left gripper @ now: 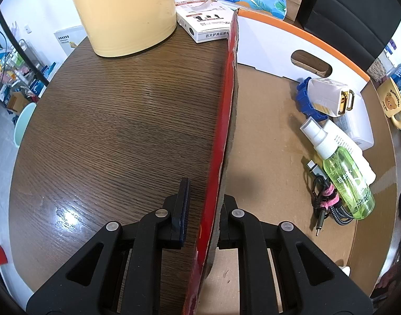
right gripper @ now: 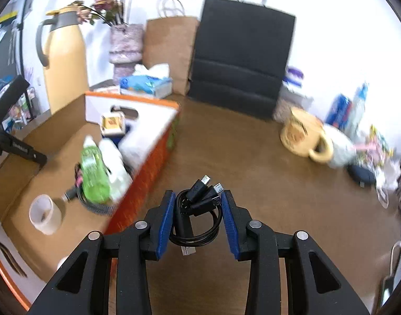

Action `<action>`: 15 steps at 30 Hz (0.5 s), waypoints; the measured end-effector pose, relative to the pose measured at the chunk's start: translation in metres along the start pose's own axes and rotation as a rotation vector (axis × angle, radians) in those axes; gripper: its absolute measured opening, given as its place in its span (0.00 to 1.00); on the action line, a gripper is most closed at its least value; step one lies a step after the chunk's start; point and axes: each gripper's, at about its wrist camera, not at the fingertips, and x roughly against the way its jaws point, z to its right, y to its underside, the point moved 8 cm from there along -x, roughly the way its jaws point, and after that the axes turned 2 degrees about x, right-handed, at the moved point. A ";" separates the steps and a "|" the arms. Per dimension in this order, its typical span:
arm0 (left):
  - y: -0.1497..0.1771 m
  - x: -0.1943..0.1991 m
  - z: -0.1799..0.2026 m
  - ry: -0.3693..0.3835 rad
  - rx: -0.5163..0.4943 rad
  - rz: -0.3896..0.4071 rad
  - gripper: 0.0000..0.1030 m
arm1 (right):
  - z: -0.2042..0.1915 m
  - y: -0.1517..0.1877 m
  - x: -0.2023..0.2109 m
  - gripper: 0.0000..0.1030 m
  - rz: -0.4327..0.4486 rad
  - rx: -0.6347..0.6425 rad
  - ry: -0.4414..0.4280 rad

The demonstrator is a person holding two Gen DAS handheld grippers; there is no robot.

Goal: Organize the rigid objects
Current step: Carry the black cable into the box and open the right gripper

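My left gripper (left gripper: 207, 191) is shut on the red-faced side wall (left gripper: 226, 105) of an open cardboard box, one finger on each side of it. On the box floor (left gripper: 266, 136) lie a green spray bottle (left gripper: 350, 181), a white bottle (left gripper: 342, 139), a bundled braided cable (left gripper: 331, 204), a cream case (left gripper: 329, 97) and a blue piece (left gripper: 304, 99). My right gripper (right gripper: 198, 197) is shut on a coiled black USB cable (right gripper: 198, 210), held above the brown table to the right of the box (right gripper: 153, 162). A tape roll (right gripper: 44, 214) stands in the box's near corner.
A yellow thermos jug (left gripper: 124, 13), a white product box (left gripper: 203, 21) and a blue tissue pack (left gripper: 250, 0) stand behind the box. A yellow mug (right gripper: 302, 136) lies tipped at the right among clutter. Paper bags (right gripper: 169, 50) and a black chair back (right gripper: 239, 57) line the far edge.
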 end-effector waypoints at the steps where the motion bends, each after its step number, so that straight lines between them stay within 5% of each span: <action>1: 0.000 0.000 0.000 0.000 0.000 0.000 0.11 | -0.005 -0.008 0.000 0.38 0.013 0.014 -0.002; 15: -0.001 -0.003 0.003 0.006 -0.006 -0.002 0.11 | -0.076 -0.080 -0.028 0.38 0.093 0.146 -0.060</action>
